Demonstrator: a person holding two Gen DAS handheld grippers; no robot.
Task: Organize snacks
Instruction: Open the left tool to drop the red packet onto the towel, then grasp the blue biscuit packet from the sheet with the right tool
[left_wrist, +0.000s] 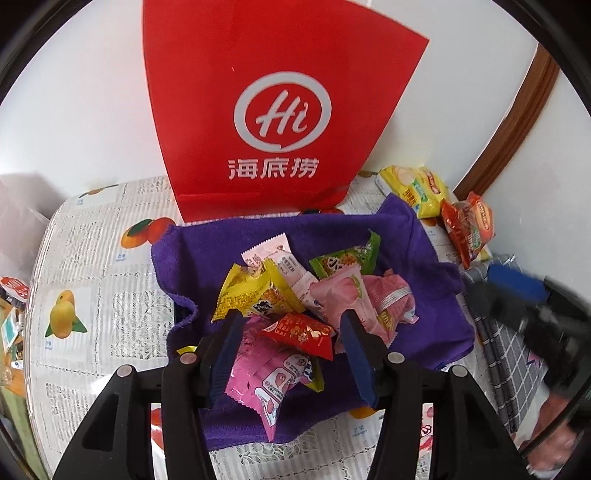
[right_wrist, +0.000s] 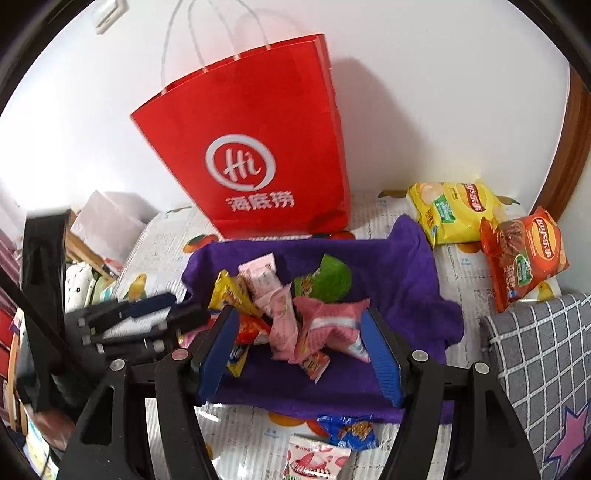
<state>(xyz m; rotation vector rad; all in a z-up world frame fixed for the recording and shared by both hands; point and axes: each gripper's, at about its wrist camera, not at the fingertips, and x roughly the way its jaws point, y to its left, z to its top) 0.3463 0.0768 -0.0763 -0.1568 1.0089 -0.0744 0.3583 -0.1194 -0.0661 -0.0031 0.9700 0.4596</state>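
Observation:
A pile of small snack packets (left_wrist: 303, 295) lies on a purple towel (left_wrist: 207, 251). It also shows in the right wrist view (right_wrist: 291, 314) on the towel (right_wrist: 406, 273). A red paper bag (left_wrist: 266, 110) (right_wrist: 258, 155) stands upright behind the towel. My left gripper (left_wrist: 291, 325) is open over the near side of the pile, with a small red packet (left_wrist: 299, 332) and a pink packet (left_wrist: 266, 376) between its fingers. My right gripper (right_wrist: 299, 325) is open over the pile, around pink packets (right_wrist: 332, 325). The left gripper also shows in the right wrist view (right_wrist: 147, 306).
A yellow chip bag (right_wrist: 454, 210) and a red chip bag (right_wrist: 524, 254) lie at the back right on the fruit-print tablecloth (left_wrist: 96, 266). A blue packet (right_wrist: 351, 428) and a white-pink packet (right_wrist: 317, 461) lie in front of the towel. A grey checked cushion (right_wrist: 546, 362) is at the right.

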